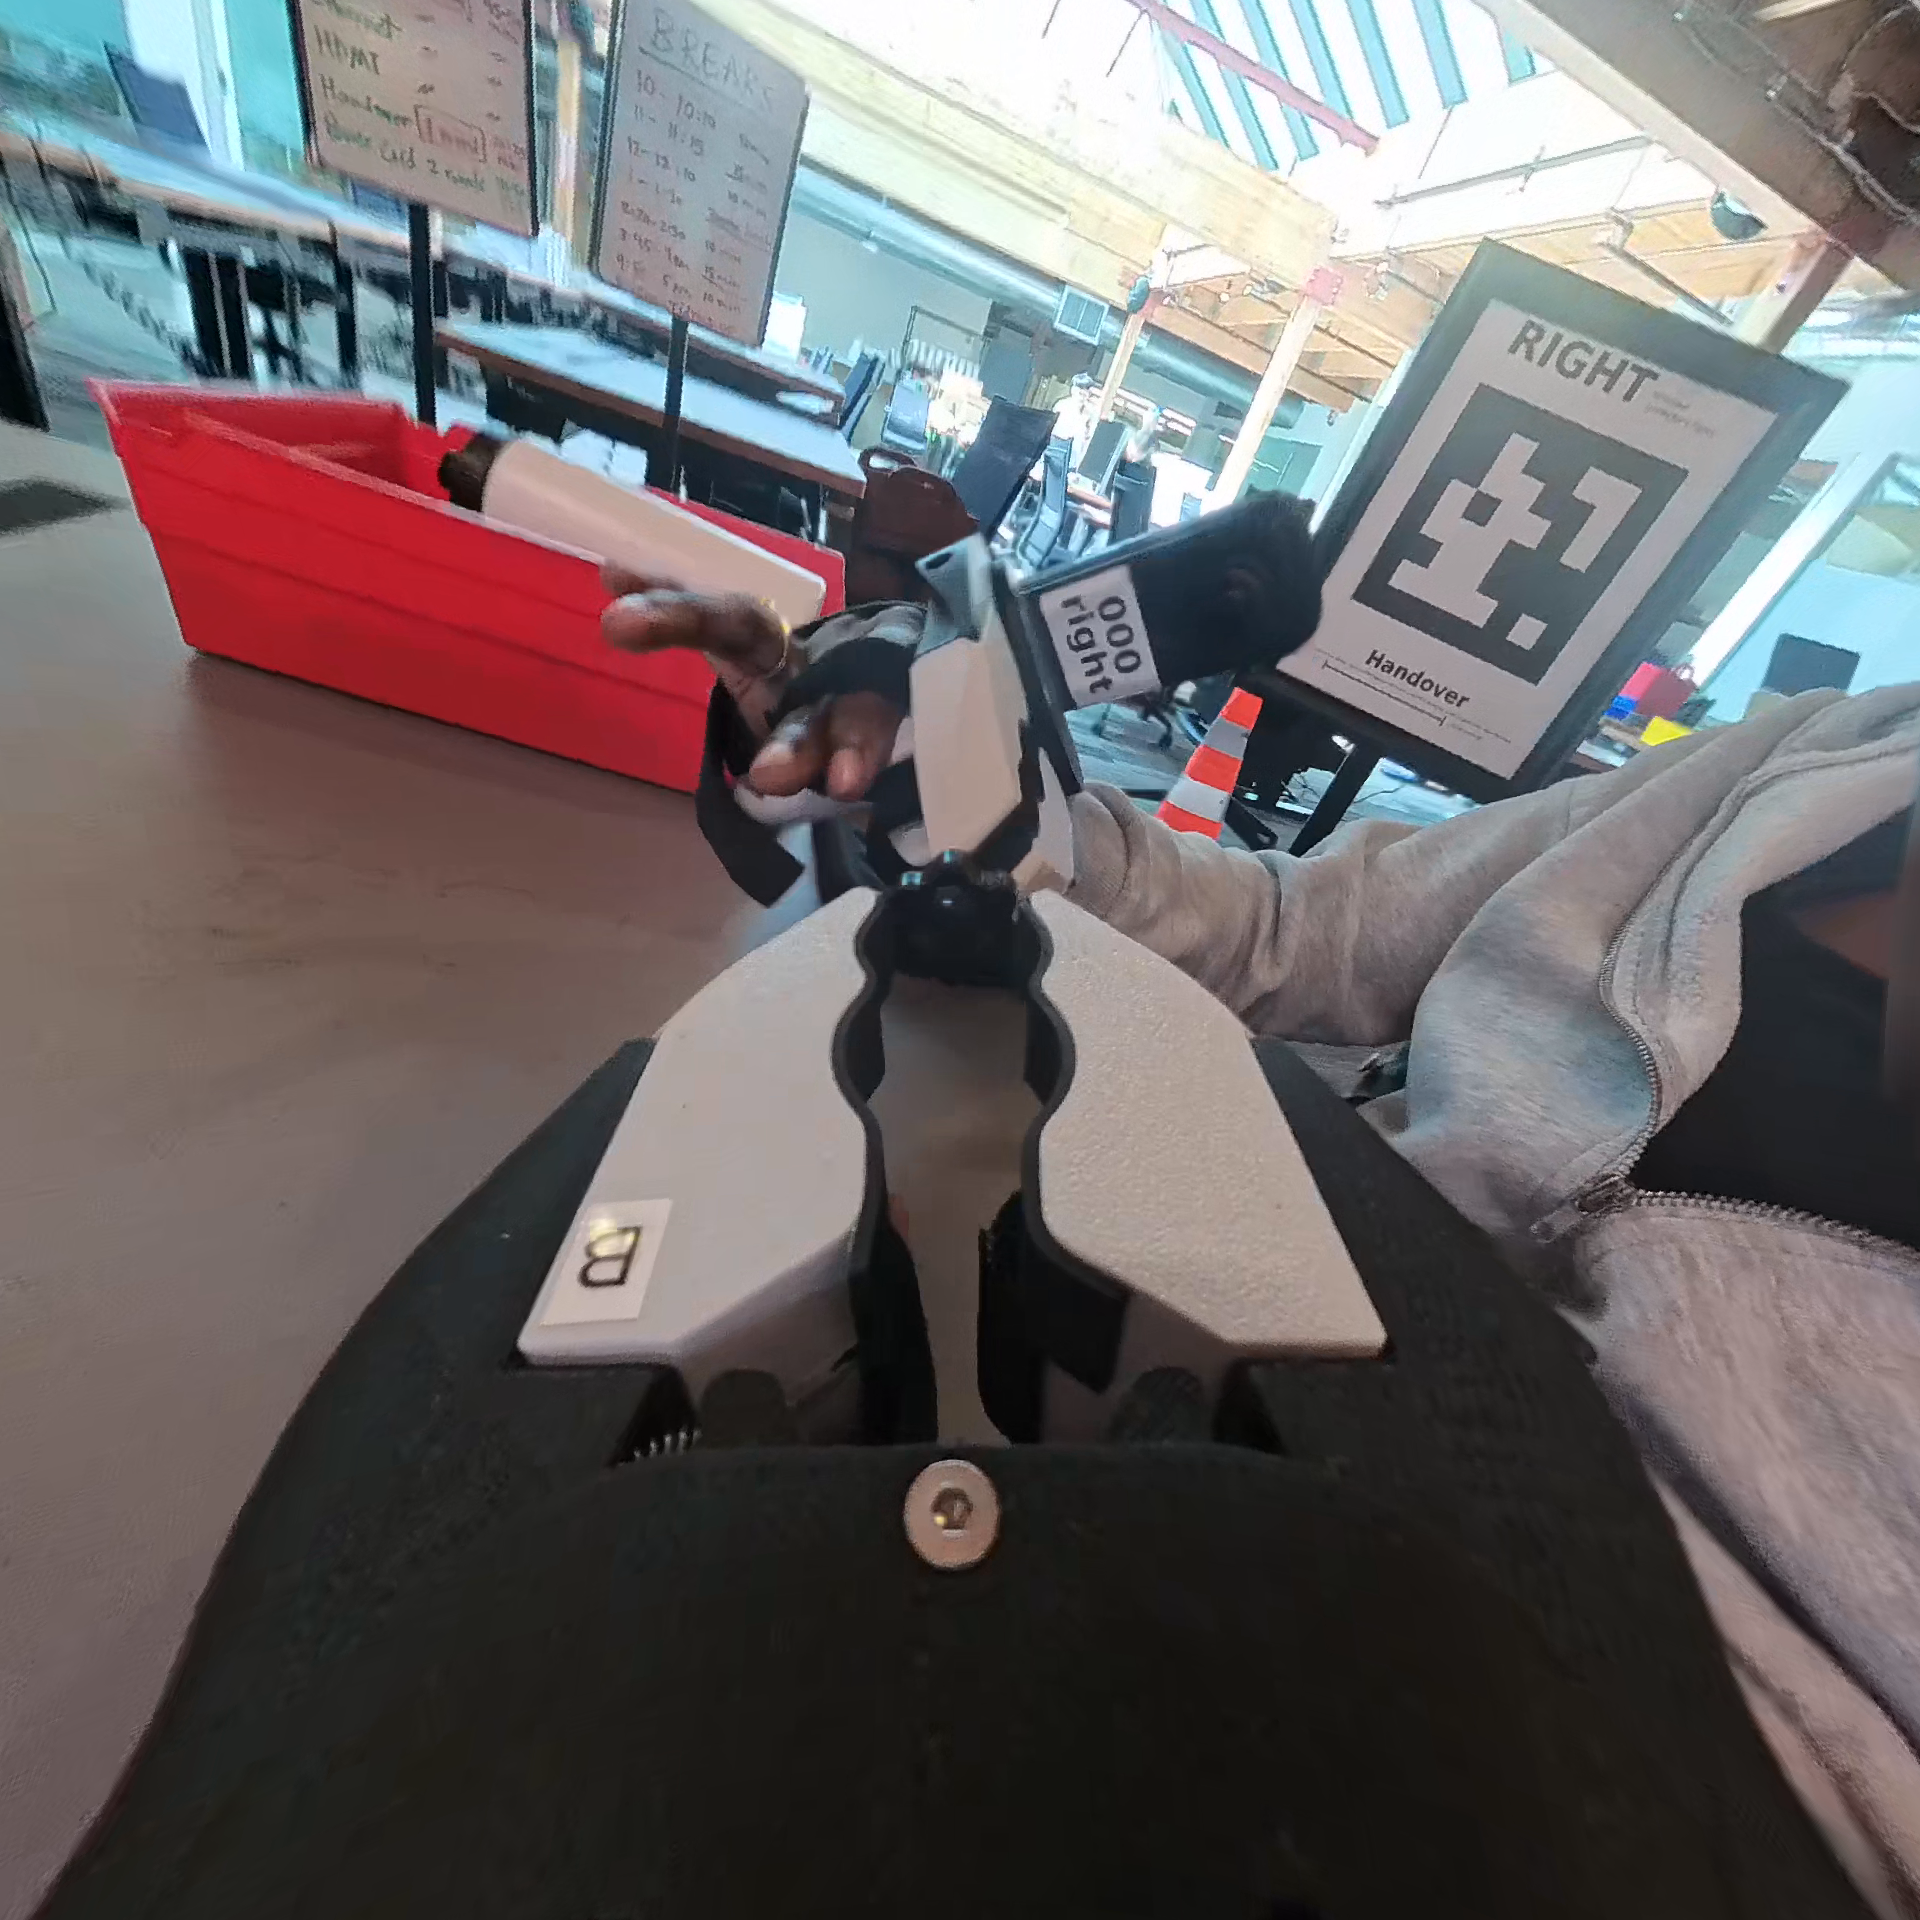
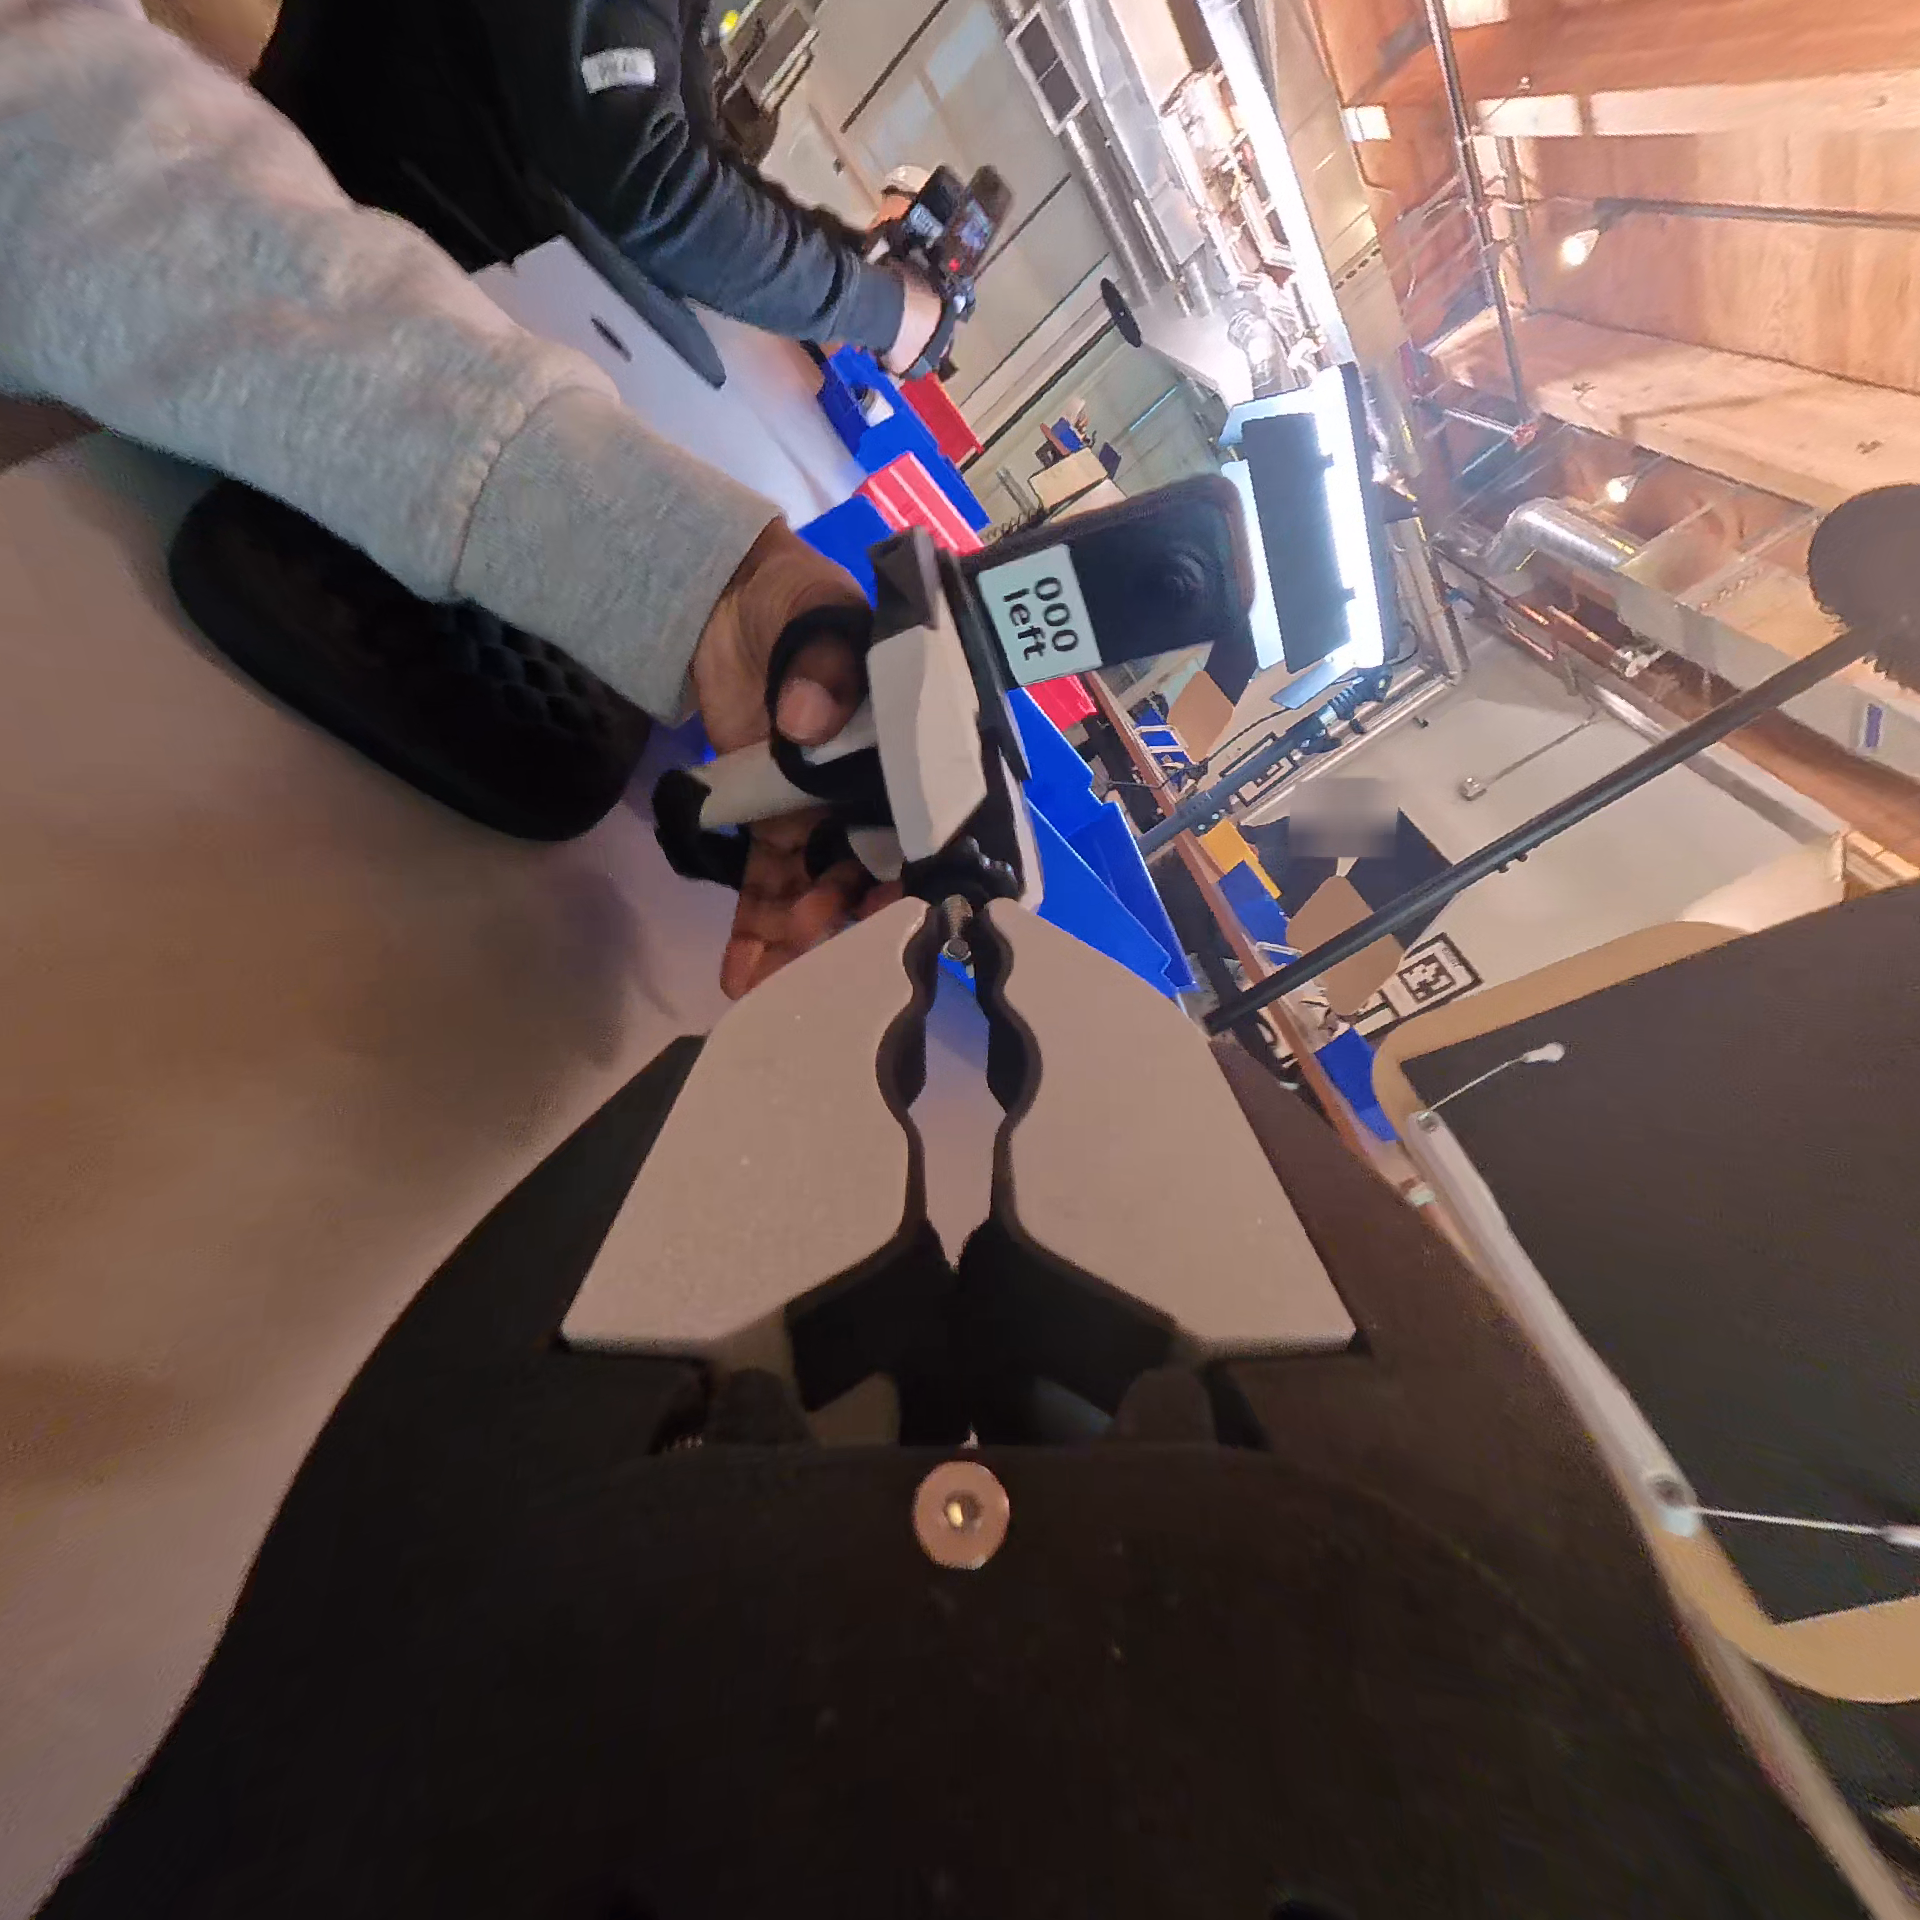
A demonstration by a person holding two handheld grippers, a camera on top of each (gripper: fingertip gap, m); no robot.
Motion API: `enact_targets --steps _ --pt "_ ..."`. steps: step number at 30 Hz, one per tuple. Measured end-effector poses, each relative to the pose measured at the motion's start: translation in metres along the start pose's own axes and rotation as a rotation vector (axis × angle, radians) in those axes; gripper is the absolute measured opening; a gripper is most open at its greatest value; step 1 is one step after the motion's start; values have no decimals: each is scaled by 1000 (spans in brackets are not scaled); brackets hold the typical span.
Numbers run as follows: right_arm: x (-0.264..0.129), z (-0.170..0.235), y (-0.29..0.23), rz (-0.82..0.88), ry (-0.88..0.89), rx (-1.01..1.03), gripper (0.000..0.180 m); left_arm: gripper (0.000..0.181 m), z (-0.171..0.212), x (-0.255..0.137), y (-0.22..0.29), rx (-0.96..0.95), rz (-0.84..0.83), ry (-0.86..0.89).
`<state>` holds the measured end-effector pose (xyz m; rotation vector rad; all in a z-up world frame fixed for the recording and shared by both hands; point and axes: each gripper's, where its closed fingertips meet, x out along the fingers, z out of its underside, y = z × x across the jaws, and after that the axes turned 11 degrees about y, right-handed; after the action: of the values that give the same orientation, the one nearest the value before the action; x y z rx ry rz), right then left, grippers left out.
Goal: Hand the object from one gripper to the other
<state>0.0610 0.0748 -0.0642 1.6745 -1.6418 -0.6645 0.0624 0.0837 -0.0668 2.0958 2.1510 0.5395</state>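
1. Left gripper [image 1: 951,906]: in the left wrist view I read its jaws as narrow, closed on the object [image 1: 951,935] at the fingertips, just above frame centre. The part held here is a small black body.

2. Right gripper [image 2: 957,940]: in the right wrist view I read its jaws as almost fully together. The tips pinch a short threaded metal stud, the other end of the object [image 2: 957,923], at frame centre.

3. Both grippers meet tip to tip on the object, which is clear of the table [image 1: 260,987]. I cannot tell which gripper carries the load.

4. In the left wrist view, the right gripper [image 1: 966,862] comes down from above centre, with the right hand [image 1: 800,717] on its handle. A grey sleeve [image 1: 1351,914] runs off to the right edge.

5. In the right wrist view, the left gripper [image 2: 951,873] sits just above centre, with the left hand [image 2: 779,655] wrapped round its handle.

6. Surroundings, left wrist view:
- A red bin [image 1: 416,613] stands on the table at centre left, well apart from the grippers. A white cylinder with a dark end [image 1: 623,520] lies tilted in it.
- A board with a black-and-white marker [image 1: 1538,520] stands at the right.
- An orange and white cone [image 1: 1210,769] stands below that board.
- 2 whiteboards [image 1: 696,156] stand at the top left.

7. Surroundings, right wrist view:
- A black textured pad [image 2: 395,665] lies at the left.
- Blue bins [image 2: 1081,831] sit right of centre.
- A second person in dark clothing [image 2: 623,135] holds a device at the top.
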Motion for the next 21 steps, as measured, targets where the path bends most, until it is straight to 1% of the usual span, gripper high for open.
enact_targets --steps 1,2,3,4,6,7,8,10,12,14,18,21 --pt "0 -2 2 12 13 41 6 26 -3 1 1 53 4 18" --pt "-1 -2 5 25 25 105 6 34 -6 2 2 130 -3 37" --pt "-2 -1 8 34 34 200 6 43 -9 3 2 230 -13 54" --pt "-3 0 10 35 42 321 6 49 -12 4 3 345 -25 68" --pt "-5 2 10 18 70 583 6 51 -14 5 2 526 -58 40" --pt "-6 3 10 3 85 707 6 51 -14 6 2 587 -66 29" --pt "-6 3 10 -6 99 812 6 51 -14 6 2 631 -75 23" --pt "-8 1 12 -18 137 951 6 49 -15 7 1 682 -84 22" --pt "-8 -2 12 -31 162 1033 6 46 -15 7 -1 709 -95 13" --pt "-8 -2 12 -35 172 1069 6 43 -13 8 -2 725 -99 -1" --pt "-8 -2 12 -37 178 1097 6 34 -8 10 -3 761 -99 -33" --pt "-8 -1 12 -37 174 1102 6 23 -6 10 -6 772 -106 -52"
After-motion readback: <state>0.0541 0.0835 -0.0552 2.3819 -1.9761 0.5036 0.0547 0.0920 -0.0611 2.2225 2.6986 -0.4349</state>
